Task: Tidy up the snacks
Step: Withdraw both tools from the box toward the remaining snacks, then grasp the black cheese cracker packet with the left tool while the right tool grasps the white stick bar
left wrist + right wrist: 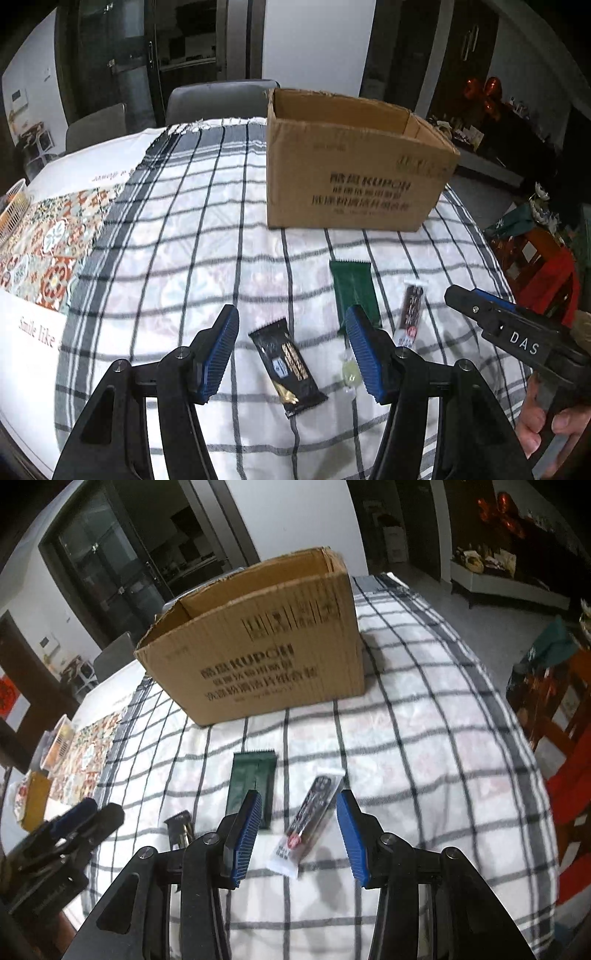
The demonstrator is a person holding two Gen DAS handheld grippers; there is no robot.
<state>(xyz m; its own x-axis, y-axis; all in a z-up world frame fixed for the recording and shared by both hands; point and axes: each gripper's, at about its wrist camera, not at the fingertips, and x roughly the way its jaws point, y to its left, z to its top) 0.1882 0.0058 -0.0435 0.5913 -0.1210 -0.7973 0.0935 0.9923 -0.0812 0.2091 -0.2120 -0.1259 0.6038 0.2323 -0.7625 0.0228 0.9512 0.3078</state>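
My left gripper jaws apart over black snack bar; right gripper jaws apart over dark-and-white packet; neither gripped.

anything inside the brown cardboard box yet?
Open brown cardboard box: only bare inner walls show near the rim. Its front wall hides the floor from both wrist cameras, so contents cannot be told.

dim, cool indoor light, dark room behind, slight motion blur (strong fisheye bending at edges).
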